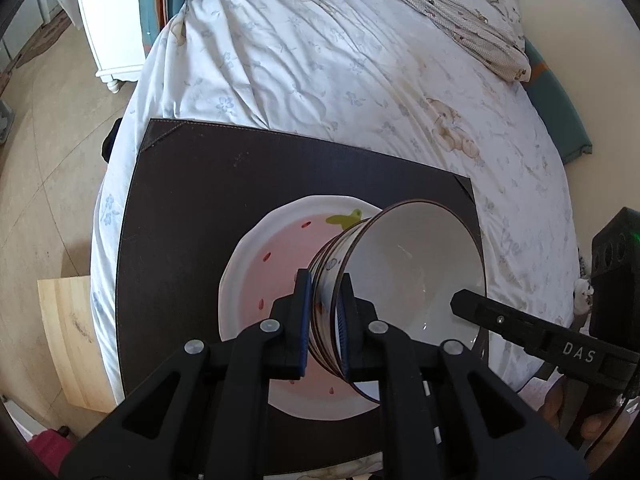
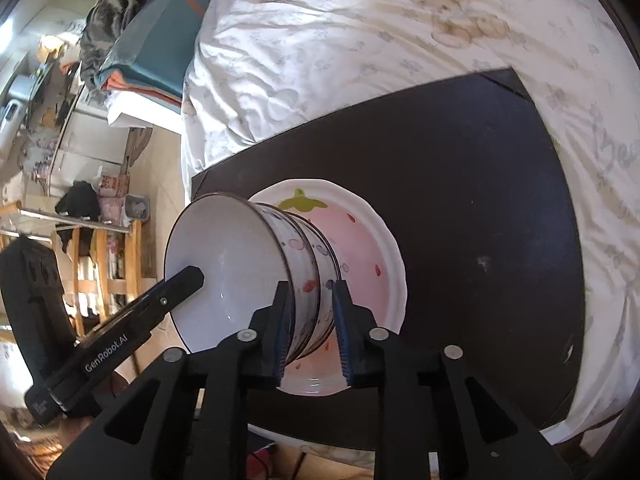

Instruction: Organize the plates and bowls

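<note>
Nested white bowls point(image 1: 416, 256) with dark rims and a painted outside are tipped on edge above a pink strawberry plate point(image 1: 256, 280). The plate lies on a dark brown mat point(image 1: 180, 200) on the bed. My left gripper point(image 1: 326, 292) is shut on the bowls' wall, one finger inside and one outside. In the right wrist view my right gripper point(image 2: 312, 300) clamps the bowls point(image 2: 224, 248) the same way at the opposite side, over the plate point(image 2: 372, 248). Each view shows the other gripper's fingertip point(image 1: 468, 300) point(image 2: 188, 280) in front of the bowl's white inside.
The mat point(image 2: 480, 180) sits at the edge of a bed with a white floral sheet point(image 1: 320, 60). A patterned quilt point(image 1: 460, 8) lies at the far end. Beside the bed are a white nightstand point(image 1: 108, 20), a wooden board point(image 1: 68, 340) and a wooden rack point(image 2: 100, 280).
</note>
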Tool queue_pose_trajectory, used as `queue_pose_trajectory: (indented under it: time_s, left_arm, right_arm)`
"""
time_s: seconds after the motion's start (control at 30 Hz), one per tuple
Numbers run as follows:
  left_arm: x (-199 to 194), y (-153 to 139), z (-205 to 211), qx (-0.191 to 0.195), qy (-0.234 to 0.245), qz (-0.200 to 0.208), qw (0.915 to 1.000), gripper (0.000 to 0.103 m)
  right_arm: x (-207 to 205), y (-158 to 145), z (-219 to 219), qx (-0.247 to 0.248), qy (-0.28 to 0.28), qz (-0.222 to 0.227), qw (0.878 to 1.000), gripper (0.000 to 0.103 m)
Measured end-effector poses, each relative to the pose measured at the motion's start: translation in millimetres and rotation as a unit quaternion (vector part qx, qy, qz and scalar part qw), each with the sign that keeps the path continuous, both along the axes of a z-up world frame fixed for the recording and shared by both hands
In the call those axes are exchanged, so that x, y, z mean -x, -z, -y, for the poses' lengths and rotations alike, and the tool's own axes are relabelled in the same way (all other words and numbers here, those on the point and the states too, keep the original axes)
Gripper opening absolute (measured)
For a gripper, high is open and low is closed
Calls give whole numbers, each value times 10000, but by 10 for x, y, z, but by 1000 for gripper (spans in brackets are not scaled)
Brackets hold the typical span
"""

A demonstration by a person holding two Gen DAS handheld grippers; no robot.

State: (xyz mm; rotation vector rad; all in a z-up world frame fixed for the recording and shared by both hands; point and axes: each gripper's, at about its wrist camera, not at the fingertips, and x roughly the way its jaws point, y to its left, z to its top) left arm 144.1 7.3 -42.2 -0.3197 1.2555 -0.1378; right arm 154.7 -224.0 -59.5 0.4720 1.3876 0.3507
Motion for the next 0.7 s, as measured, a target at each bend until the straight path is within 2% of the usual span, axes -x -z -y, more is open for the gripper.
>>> queue_pose_trajectory:
  time_s: [0.07, 0.1, 0.17, 0.23, 0.27, 0.3, 0.33, 0.37, 0.43, 0.57, 0.63, 0.7]
  left_arm:
    - [-3, -4, 20, -67, 39, 26, 10000, 10]
    - [2, -9, 14, -41, 33, 21, 10000, 10]
    - [36, -48, -10, -12, 14, 67, 10000, 10]
    - [107, -144, -20, -129, 18, 222, 9997, 15]
    - [162, -216, -29, -348, -22, 361, 9987, 33]
    - [212, -289, -43, -607, -106, 516, 9968, 57]
    - [302, -396, -60, -898, -206, 824, 9923, 66]
    - [374, -465, -71, -1007, -224, 1061, 9890, 73]
    - [530, -597, -83, -1199, -190, 1442, 9821, 75]
    - [856, -734, -148, -1265, -224, 1804, 9752, 75]
    - [1001, -769, -180, -1312, -313, 1873, 9730, 75]
    - [1153, -789, -210, -1360, -387, 1933, 9709, 76]
  right_arm:
    - [1, 13, -2, 102, 12, 8, 9999, 34]
    - [0, 32, -12, 149, -8, -8, 9999, 42]
    - [-8, 42, 4, 62, 3, -10, 10000, 42]
    - [3, -58, 76, -101, 128, 150, 9998, 42]
    - [22, -117, 96, -142, 154, 261, 9994, 42]
    - [53, -214, 119, -171, 157, 451, 9987, 42]
    - [84, -285, 124, -173, 146, 593, 9980, 47]
    - [131, -361, 125, -180, 158, 753, 9969, 50]
    - [291, -510, 146, -222, 224, 1107, 9934, 67]
    - [605, -730, 62, 107, 7, 1744, 9846, 81]
    - [806, -845, -15, 351, -129, 2123, 9765, 96]
    - [972, -913, -59, 527, -176, 2447, 9680, 103]
